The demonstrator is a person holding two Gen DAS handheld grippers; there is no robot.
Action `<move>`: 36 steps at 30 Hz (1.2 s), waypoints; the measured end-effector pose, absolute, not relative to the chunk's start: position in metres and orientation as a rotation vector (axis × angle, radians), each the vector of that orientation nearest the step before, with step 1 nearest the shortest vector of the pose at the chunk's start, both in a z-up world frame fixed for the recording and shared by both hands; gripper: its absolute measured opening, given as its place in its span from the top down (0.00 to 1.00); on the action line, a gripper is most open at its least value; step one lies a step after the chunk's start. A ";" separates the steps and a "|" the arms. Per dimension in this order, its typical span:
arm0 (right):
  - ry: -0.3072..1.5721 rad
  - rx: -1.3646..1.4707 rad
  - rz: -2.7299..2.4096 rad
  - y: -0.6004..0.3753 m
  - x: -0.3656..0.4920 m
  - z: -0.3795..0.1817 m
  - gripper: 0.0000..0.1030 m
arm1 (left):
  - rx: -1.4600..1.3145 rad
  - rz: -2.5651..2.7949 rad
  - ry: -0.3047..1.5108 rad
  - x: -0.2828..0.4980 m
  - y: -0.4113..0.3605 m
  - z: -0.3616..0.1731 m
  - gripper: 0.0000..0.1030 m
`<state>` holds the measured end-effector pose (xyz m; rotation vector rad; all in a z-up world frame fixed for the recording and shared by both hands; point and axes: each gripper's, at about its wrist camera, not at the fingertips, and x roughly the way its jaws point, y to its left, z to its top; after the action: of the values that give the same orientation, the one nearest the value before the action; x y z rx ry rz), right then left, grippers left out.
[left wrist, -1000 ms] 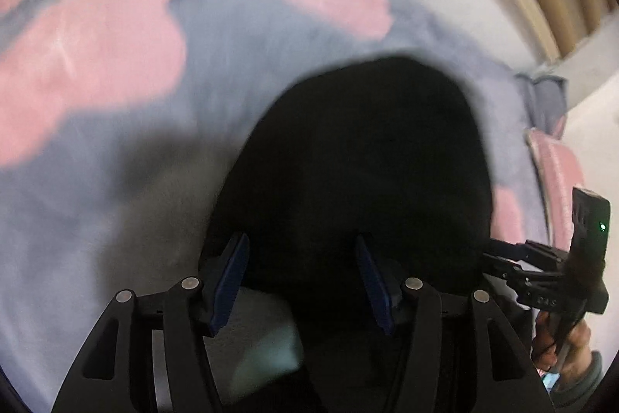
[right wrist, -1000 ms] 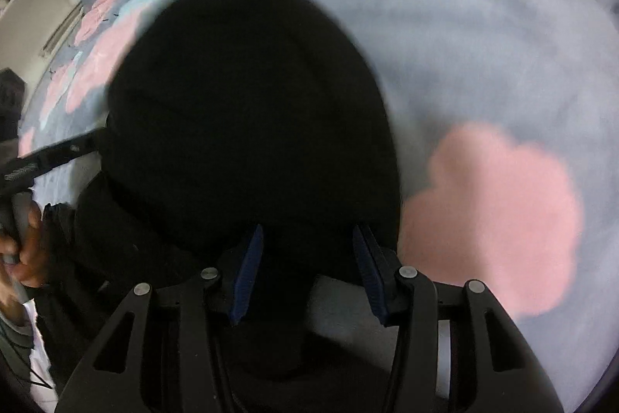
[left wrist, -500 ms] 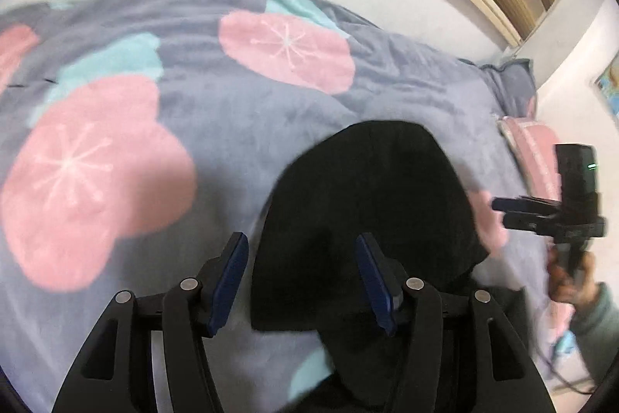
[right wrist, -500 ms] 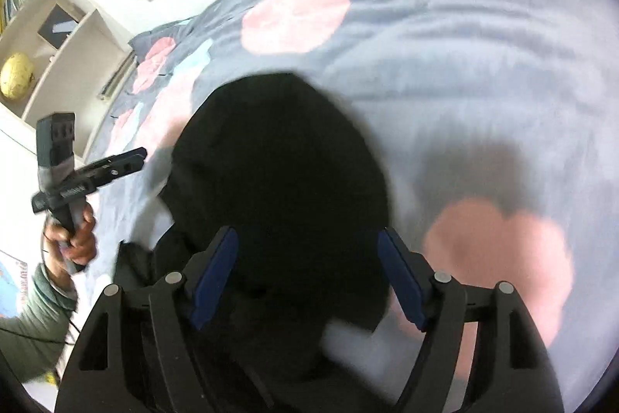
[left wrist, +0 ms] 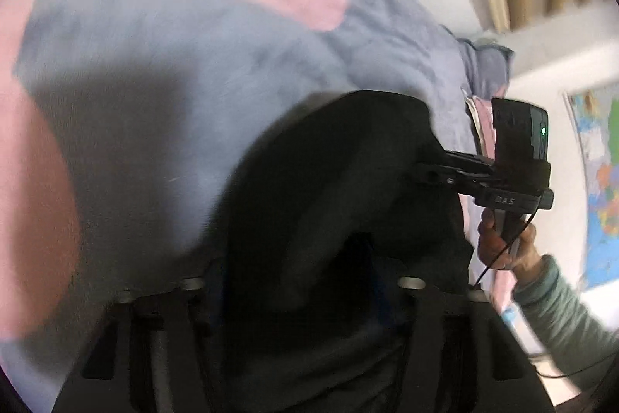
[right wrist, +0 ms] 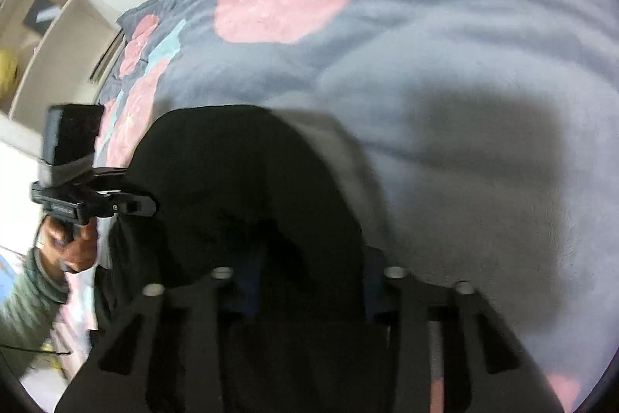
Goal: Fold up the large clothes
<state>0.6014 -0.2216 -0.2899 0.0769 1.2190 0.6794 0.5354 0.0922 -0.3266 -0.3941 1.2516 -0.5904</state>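
**Black garment gripped at two points above the bed; fold under way**

The black garment (left wrist: 340, 204) hangs bunched between both tools, lifted over the middle of the bed, with its lower folds draped across the tools' frames. Its shape (sleeves, hem, collar) cannot be made out; the cloth reads as one dark mass in both wrist views.

The left tongs (left wrist: 298, 281) have just been closing, and cloth fills the gap between the jaws; they appear to pinch a fold of the garment, though the pads are buried in black fabric and blurred. The right tongs (right wrist: 305, 281) have likewise just been closing, nearly pressed together on a thin fold of the same garment. In each view the other tool appears at the garment's far side, held in a hand (left wrist: 503, 242) with a grey-green sleeve.

Below lies the grey-blue blanket (right wrist: 445, 72) with pink flower patches, covering the bed out to its far edge by the wall.

Risks, as judged:
- A shallow pinch on thick, slack cloth may slip out during a swing, dropping one corner.
- Uneven grip points would give a skewed fold.
- Trailing cloth may drag on the soft blanket and rumple the layer beneath.
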 end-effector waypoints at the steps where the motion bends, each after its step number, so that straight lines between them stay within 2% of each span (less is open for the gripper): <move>1: 1.198 0.068 0.693 -0.220 0.592 -0.280 0.82 | -0.377 -0.594 1.234 0.531 0.091 -0.320 0.70; 11: 0.928 -0.110 0.691 -0.226 0.416 -0.137 0.83 | -0.189 -0.632 0.995 0.392 0.071 -0.189 0.71; 18: 0.857 -0.192 0.631 -0.217 0.269 -0.098 0.84 | -0.129 -0.614 0.968 0.265 0.053 -0.145 0.71; 24: 0.898 -0.226 0.629 -0.199 0.147 -0.113 0.84 | -0.109 -0.570 1.053 0.151 0.044 -0.165 0.70; 28: 1.046 -0.244 0.592 -0.184 0.108 -0.180 0.80 | -0.207 -0.463 1.181 0.101 0.057 -0.226 0.68; 32: 1.220 -0.174 0.548 -0.197 0.092 -0.229 0.80 | -0.345 -0.395 1.263 0.069 0.076 -0.260 0.68; 35: 1.221 -0.131 0.514 -0.220 0.083 -0.213 0.79 | -0.352 -0.361 1.268 0.048 0.090 -0.254 0.68; 36: 1.209 -0.131 0.504 -0.225 0.082 -0.205 0.76 | -0.347 -0.350 1.251 0.044 0.095 -0.244 0.68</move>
<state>0.0825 -0.2248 -0.2050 -0.1306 1.2090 0.5041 0.0441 0.0954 -0.2436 -0.3467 1.2513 -0.3495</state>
